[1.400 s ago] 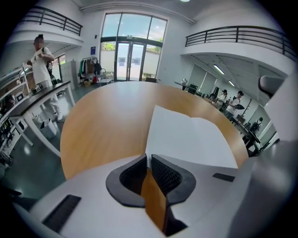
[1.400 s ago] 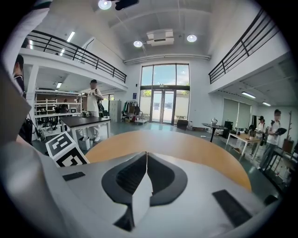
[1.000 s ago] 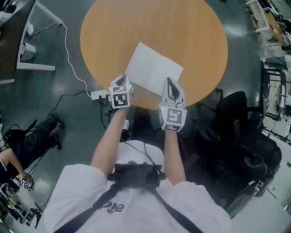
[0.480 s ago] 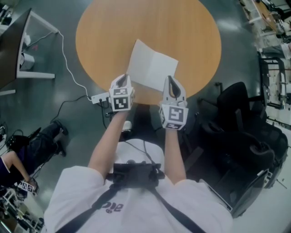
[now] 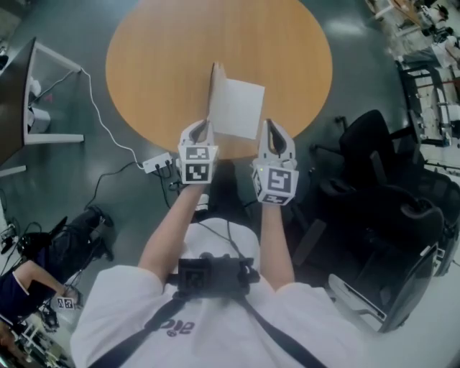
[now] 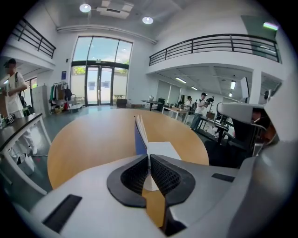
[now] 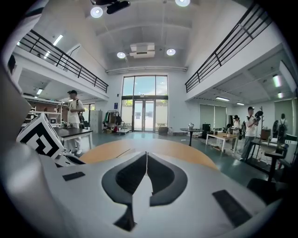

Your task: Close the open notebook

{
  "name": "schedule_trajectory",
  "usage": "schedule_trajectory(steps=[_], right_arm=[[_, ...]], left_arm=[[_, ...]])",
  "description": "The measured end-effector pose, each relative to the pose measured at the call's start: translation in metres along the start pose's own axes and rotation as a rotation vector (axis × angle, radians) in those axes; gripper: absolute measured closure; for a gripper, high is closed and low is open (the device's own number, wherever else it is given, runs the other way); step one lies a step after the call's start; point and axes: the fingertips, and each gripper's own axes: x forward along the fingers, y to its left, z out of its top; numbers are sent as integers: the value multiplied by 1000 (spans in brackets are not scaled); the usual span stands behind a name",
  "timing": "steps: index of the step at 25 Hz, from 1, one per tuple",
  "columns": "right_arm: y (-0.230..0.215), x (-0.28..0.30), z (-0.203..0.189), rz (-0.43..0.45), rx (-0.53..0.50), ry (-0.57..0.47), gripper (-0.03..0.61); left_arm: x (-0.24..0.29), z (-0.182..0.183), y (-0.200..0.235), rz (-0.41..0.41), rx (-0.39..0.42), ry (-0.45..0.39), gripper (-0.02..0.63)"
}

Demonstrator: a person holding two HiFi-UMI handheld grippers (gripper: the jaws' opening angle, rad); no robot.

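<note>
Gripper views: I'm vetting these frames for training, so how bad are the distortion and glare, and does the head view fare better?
Left gripper view: strong fisheye bows the balcony rail; the notebook is sharp; the glass doors are brightest. Right gripper view: same bowing, ceiling lights flare. Head view: table evenly lit, faint sheen on the floor.

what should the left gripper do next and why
Probably swing the left gripper rightward and down. It is clamped on the notebook's raised half, which stands about upright, while the other half lies flat on the table. Tipping it over should close the notebook.
</note>
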Motion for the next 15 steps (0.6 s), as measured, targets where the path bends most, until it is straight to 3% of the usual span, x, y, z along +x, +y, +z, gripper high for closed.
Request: schedule_trajectory(steps=[15], right_arm=[[-56,-55,-24,-155,81,-7,561]], left_arm=[[22,-19,-96,-174,110,56,581]])
